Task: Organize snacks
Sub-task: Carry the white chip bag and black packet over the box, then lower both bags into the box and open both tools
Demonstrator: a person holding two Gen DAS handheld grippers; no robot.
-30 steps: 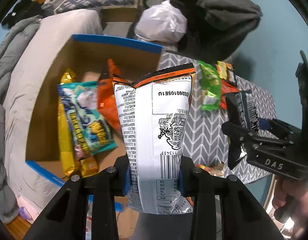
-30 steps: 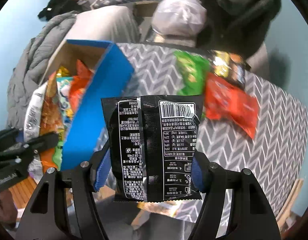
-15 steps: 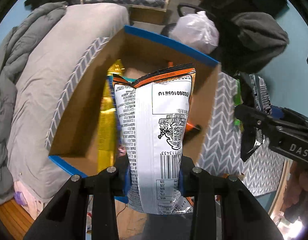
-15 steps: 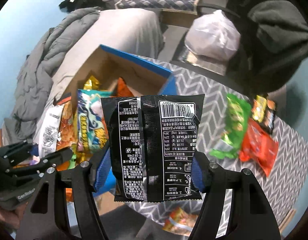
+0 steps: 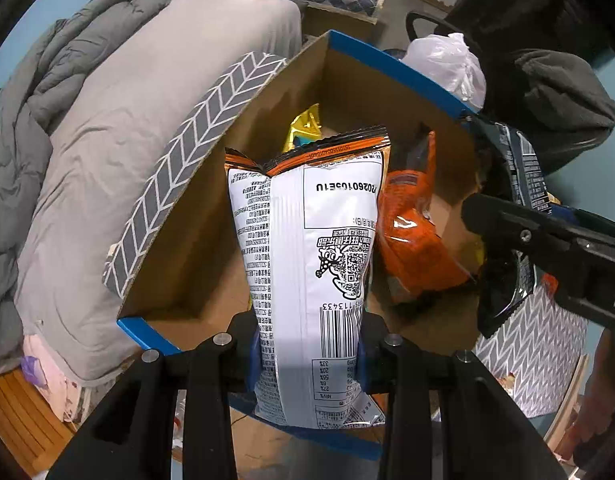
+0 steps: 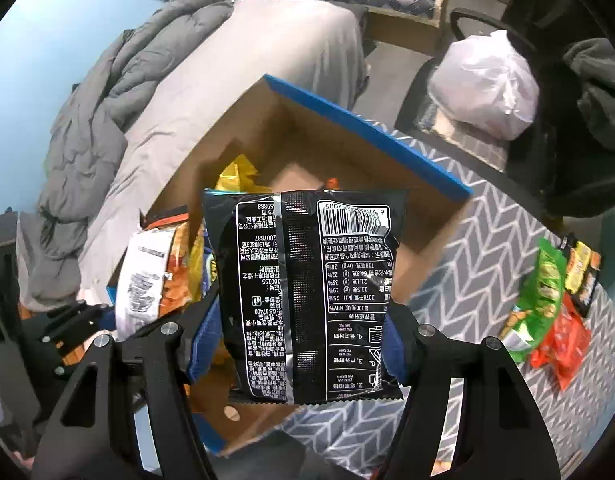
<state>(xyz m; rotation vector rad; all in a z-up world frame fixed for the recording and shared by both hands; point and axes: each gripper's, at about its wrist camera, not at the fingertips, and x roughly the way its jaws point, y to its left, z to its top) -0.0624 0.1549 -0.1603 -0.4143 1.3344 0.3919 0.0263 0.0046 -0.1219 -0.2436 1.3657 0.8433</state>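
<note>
Two glossy crinkled packets pinched in tongs above cardboard box.

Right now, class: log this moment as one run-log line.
left gripper: shut on white bag | right gripper: shut on black bag | both over box | stage: dropping in

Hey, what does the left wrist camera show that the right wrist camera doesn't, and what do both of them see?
Only the left wrist view shows the large orange foil packet lying in the box. Only the right wrist view shows the green and red snack packets left on the grey chevron tablecloth. Both show the blue-rimmed cardboard box, the left gripper shut on the white-backed orange snack bag, and the right gripper shut on the black snack bag.
</note>
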